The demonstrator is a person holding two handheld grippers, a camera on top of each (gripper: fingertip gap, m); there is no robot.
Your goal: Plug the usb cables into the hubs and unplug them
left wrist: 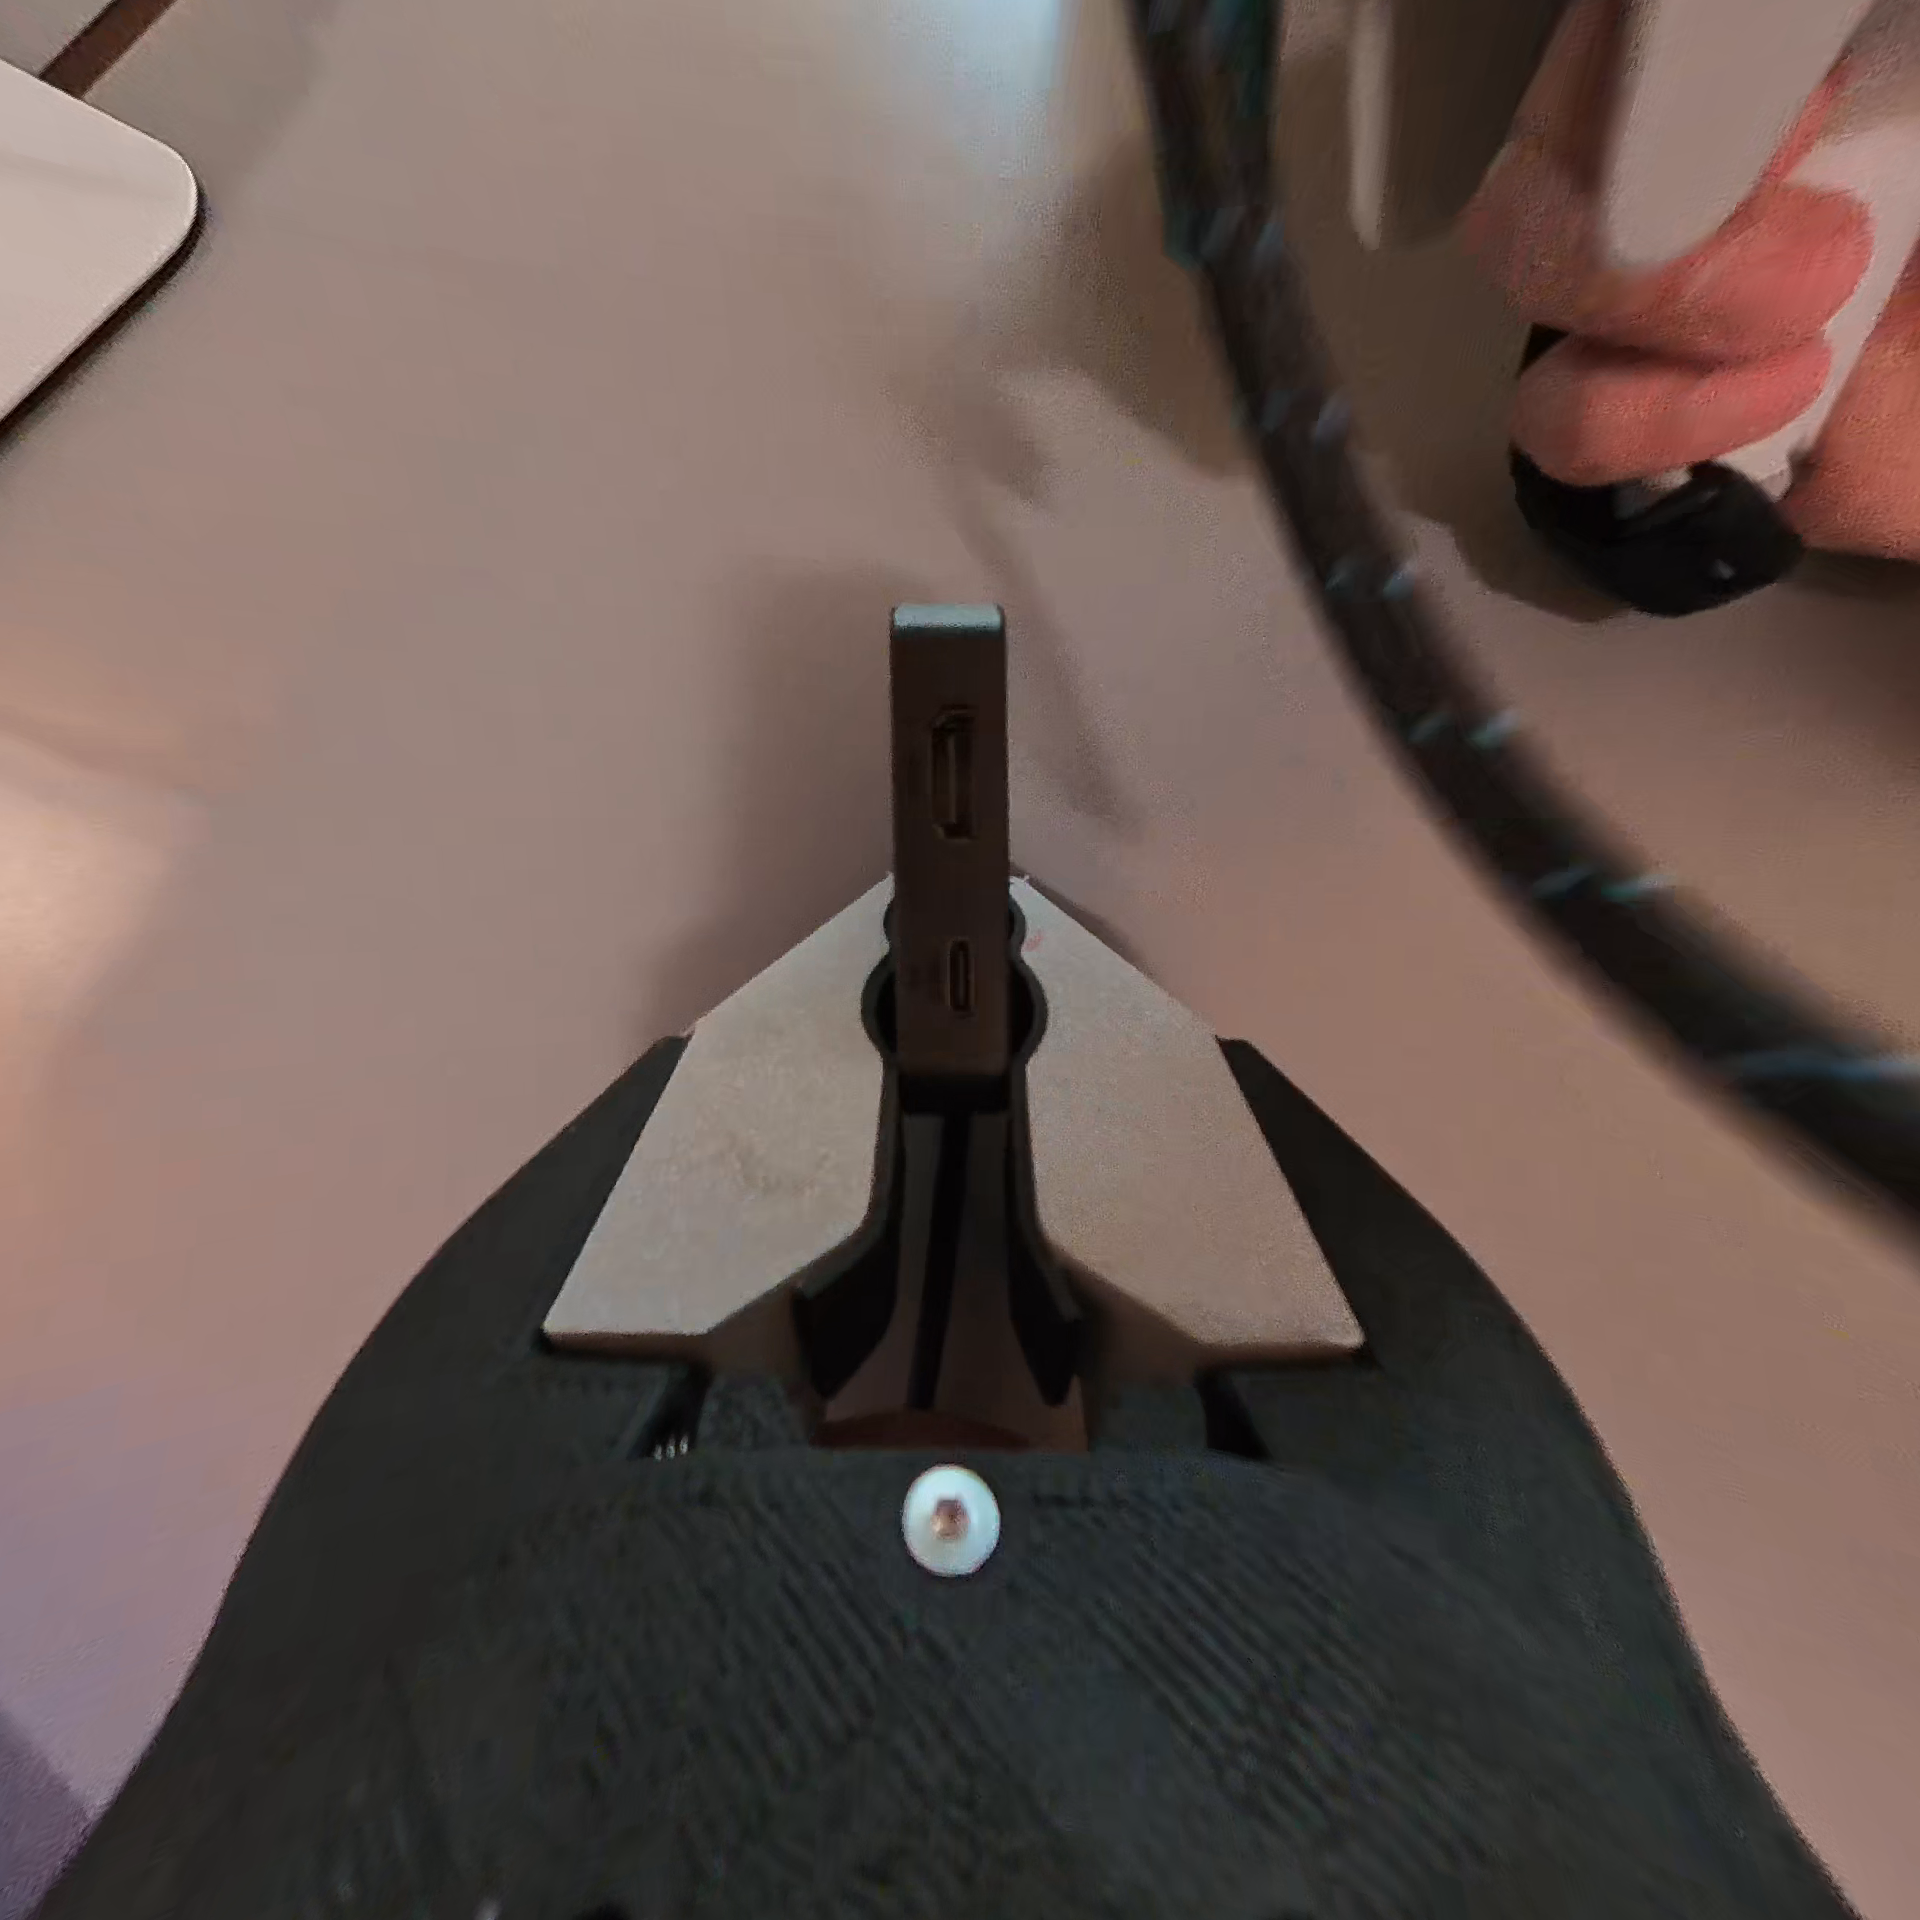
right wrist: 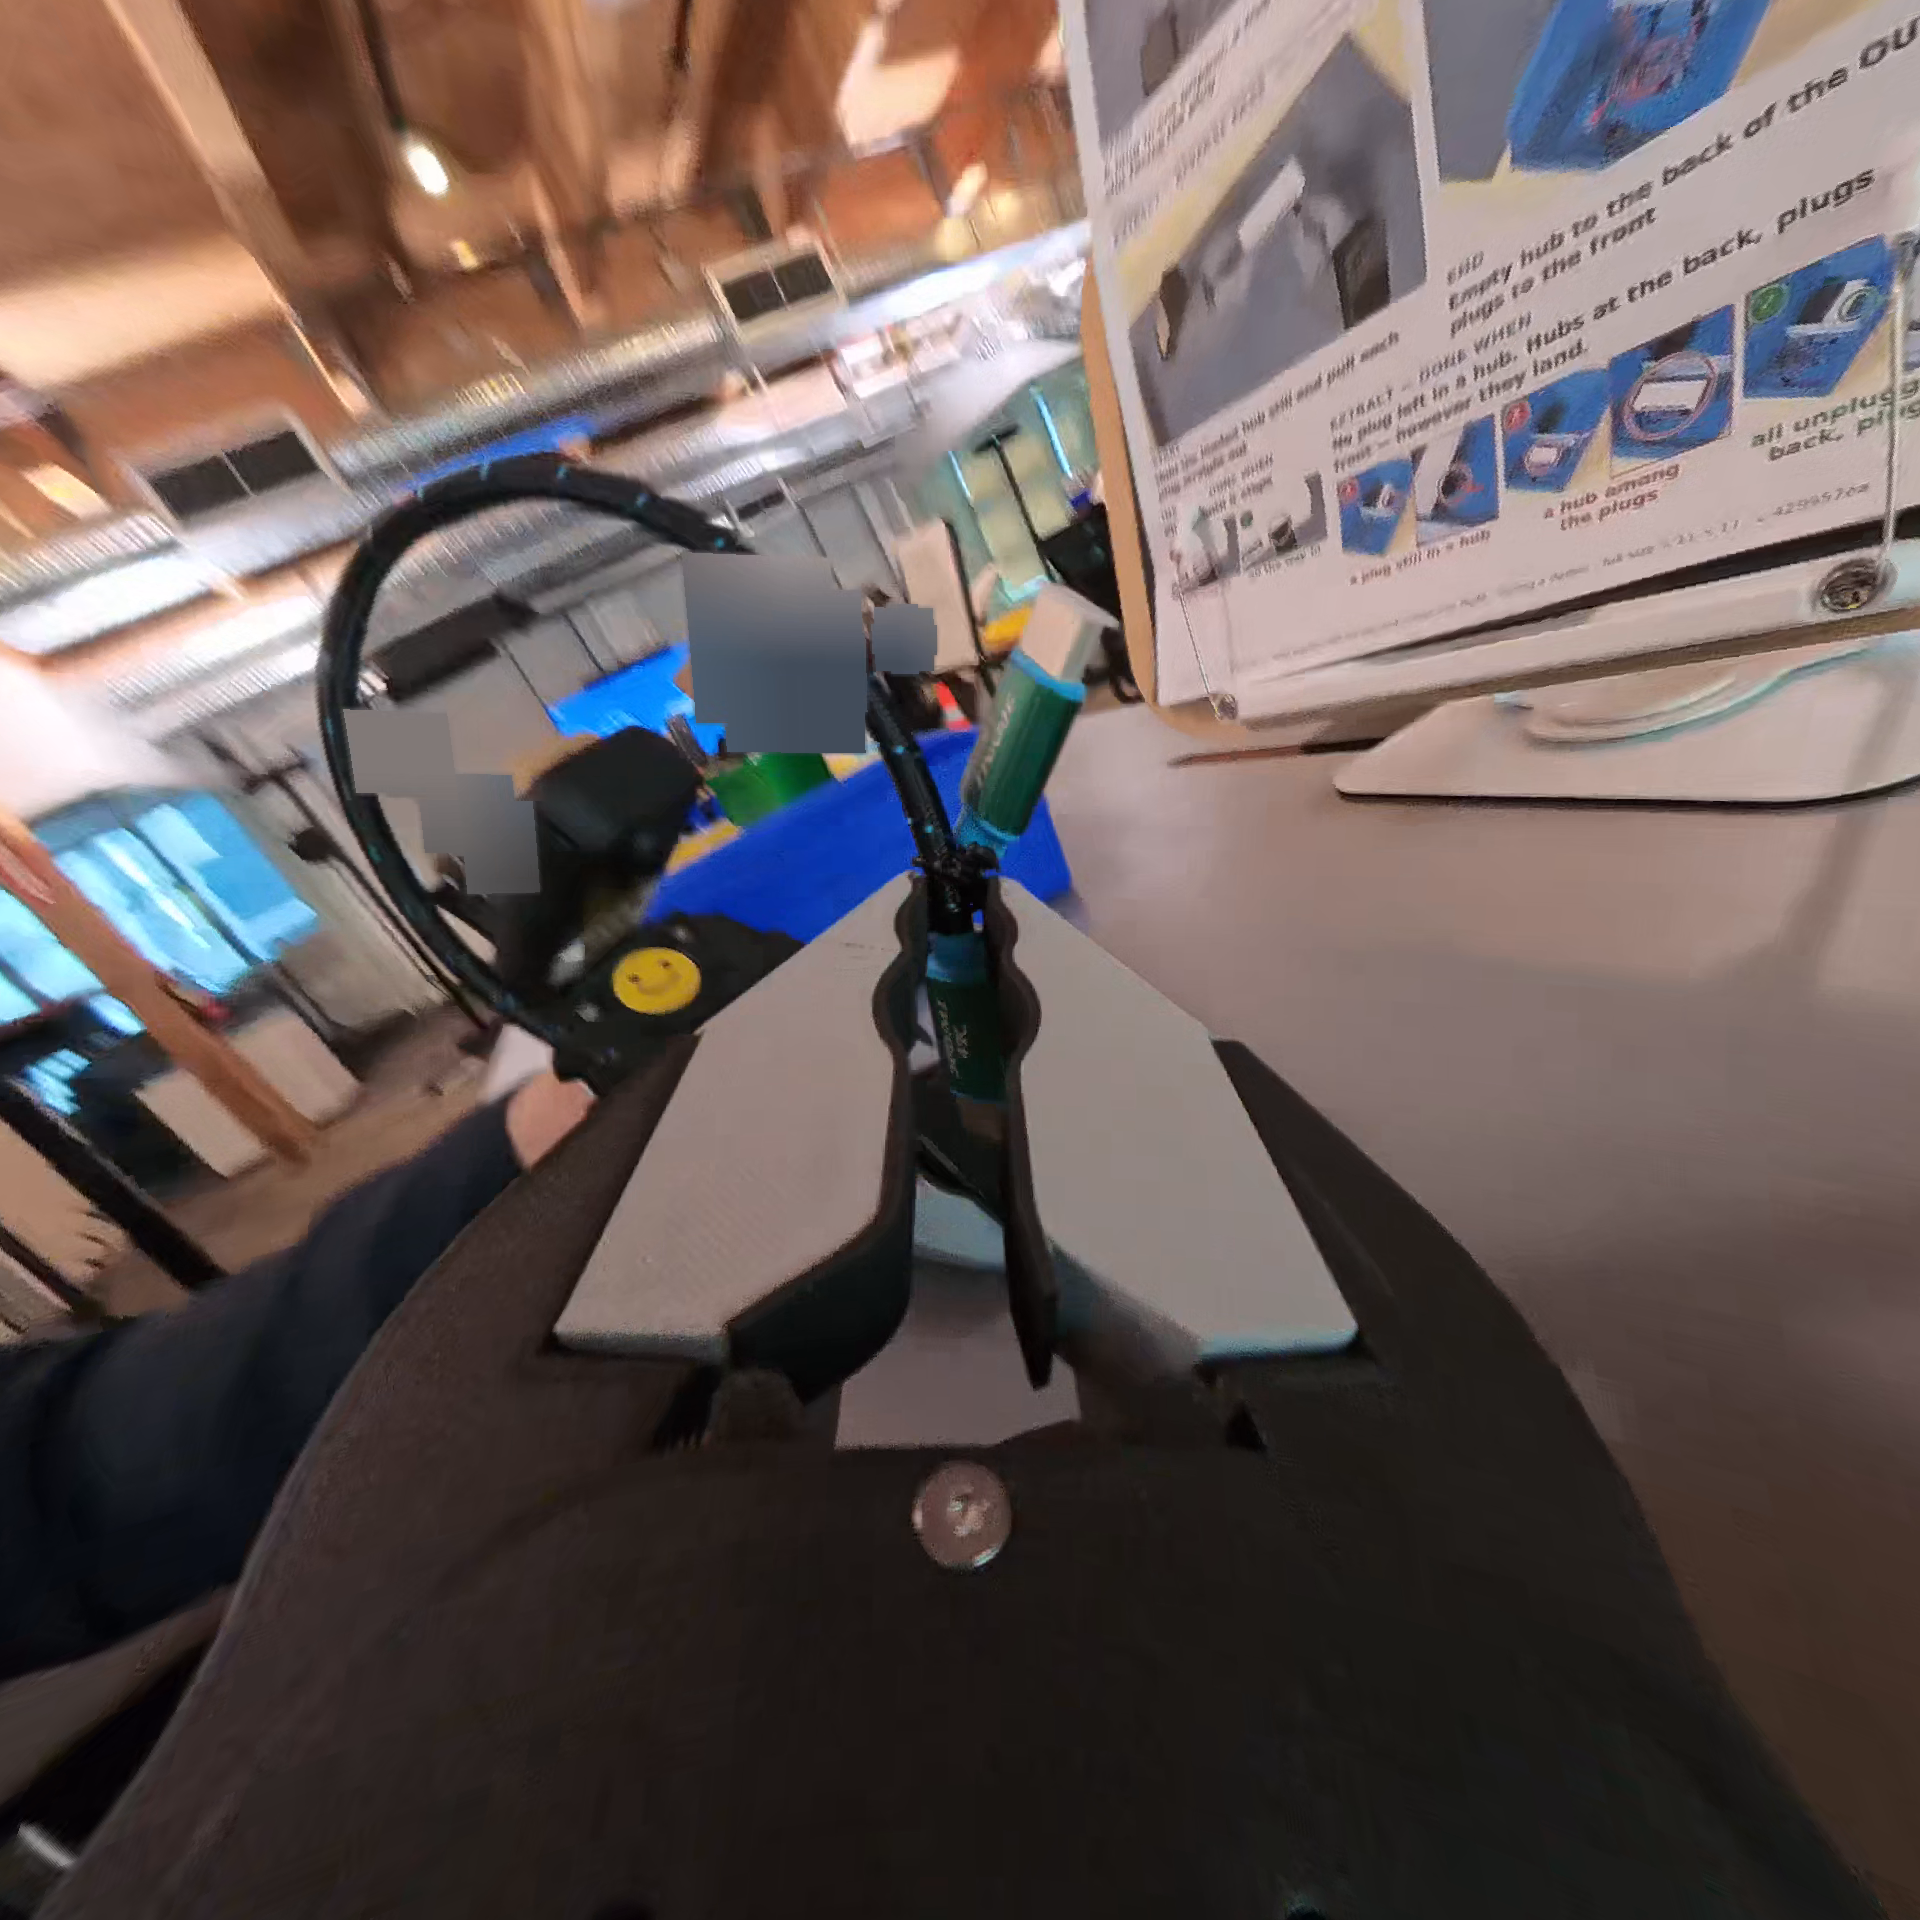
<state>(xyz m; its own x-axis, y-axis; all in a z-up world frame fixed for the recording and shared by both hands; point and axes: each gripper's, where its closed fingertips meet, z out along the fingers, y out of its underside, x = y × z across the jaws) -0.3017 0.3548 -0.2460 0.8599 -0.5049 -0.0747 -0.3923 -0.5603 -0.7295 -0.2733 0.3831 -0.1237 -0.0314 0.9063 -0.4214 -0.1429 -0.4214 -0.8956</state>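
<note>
We hold the hub (left wrist: 948, 769) in the left tongs (left wrist: 951, 935). Their jaws are narrow and clamp its lower part, and the rest stands out beyond the tips, ports toward the camera, over the table (left wrist: 520, 520). To the right of these tongs a blurred black cable (left wrist: 1382, 582) sweeps past, with a hand (left wrist: 1704, 312) beyond it.

The right tongs (right wrist: 956, 914) are also narrow. They are closed on a green plug (right wrist: 966, 1029) of this cable. Just beyond their tips a second green plug (right wrist: 1023, 727) with a silver end points up, and the cable loops high to the left.

Only the left view shows the hub and its ports. Only the right view shows both plugs, the blue bin (right wrist: 831, 862) behind them, the printed sheet (right wrist: 1455, 312) on a stand to the far right, and a dark sleeve (right wrist: 260, 1403) at the left.
</note>
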